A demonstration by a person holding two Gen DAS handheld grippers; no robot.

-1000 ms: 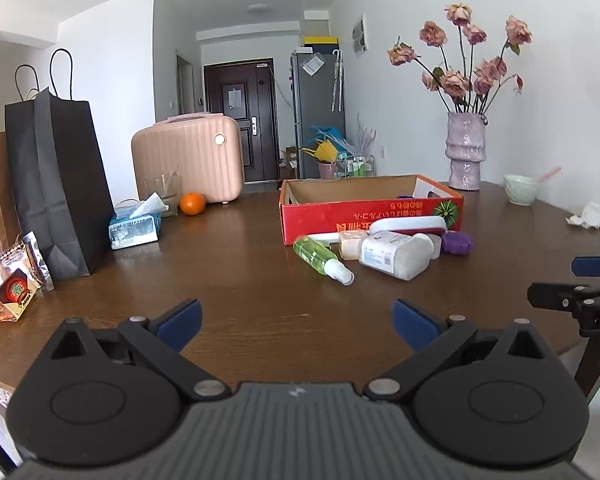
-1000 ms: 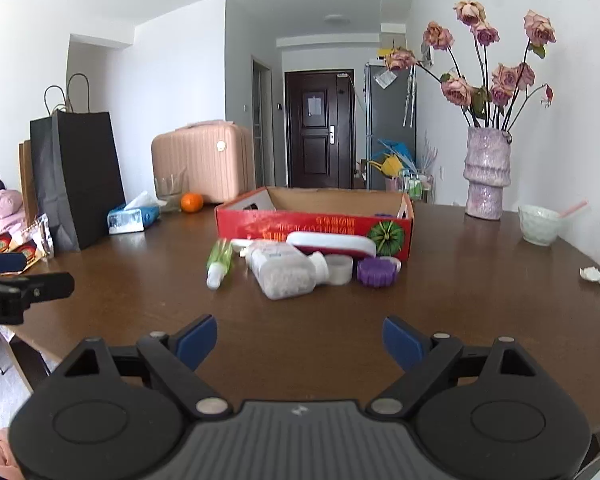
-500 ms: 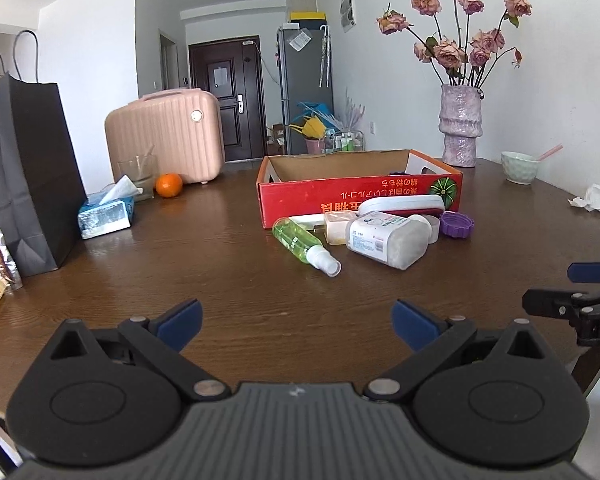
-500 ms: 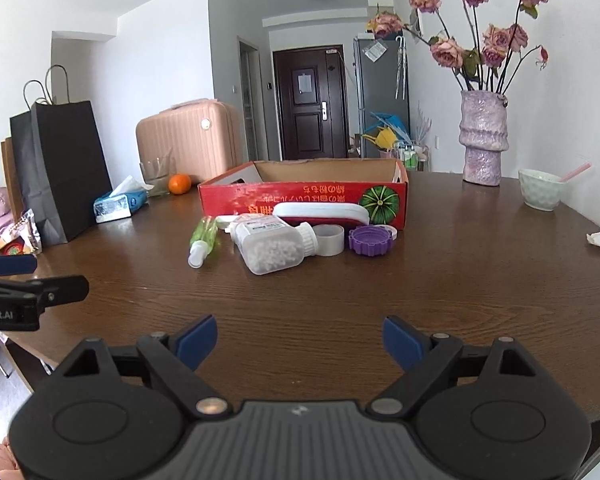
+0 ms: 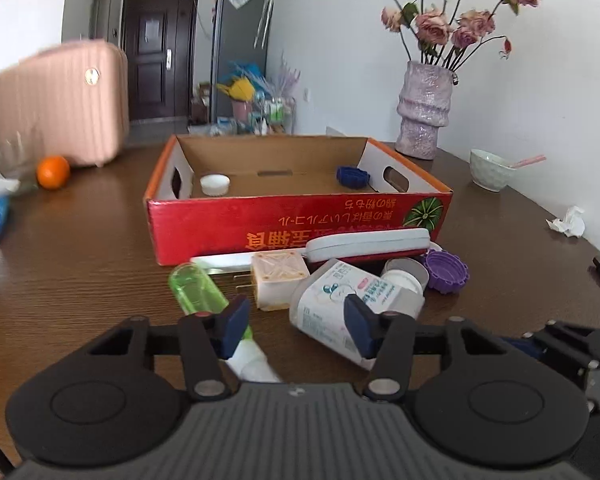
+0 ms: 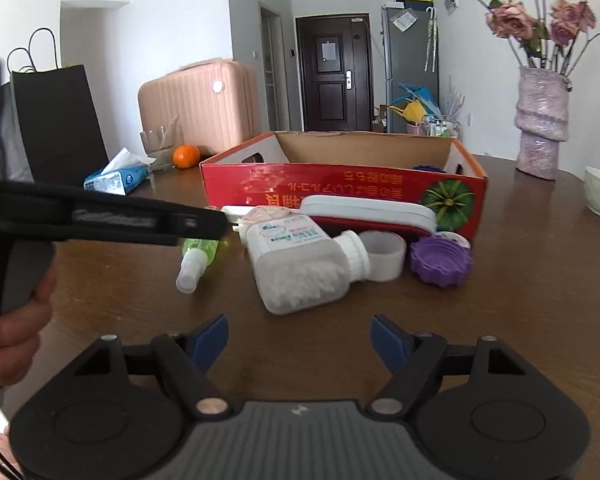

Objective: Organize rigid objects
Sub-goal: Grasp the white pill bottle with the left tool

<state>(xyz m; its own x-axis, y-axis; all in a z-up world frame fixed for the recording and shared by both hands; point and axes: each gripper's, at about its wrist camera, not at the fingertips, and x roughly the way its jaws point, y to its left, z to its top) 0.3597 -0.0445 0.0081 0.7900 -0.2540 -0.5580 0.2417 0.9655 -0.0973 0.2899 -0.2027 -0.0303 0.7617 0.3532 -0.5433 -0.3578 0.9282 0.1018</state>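
Both grippers have come in close to the red box (image 5: 300,216) since a second ago. Left gripper (image 5: 296,326) jaws are closing, pads apart, nothing pressed; the green spray bottle (image 5: 198,292) lies just by its left pad. Right gripper (image 6: 300,342) jaws are closing on bare table (image 6: 540,280). In front of the box: one pill bottle (image 6: 296,264), one charger (image 5: 278,276), one white case (image 6: 364,210), one purple lid (image 6: 440,260). Inside it: one white cap (image 5: 215,184), one blue lid (image 5: 353,176). A hand (image 6: 12,336) grips the left gripper's handle.

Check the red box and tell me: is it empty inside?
No. The left wrist view shows a white cap and a dark blue cap lying on the floor of the red box.
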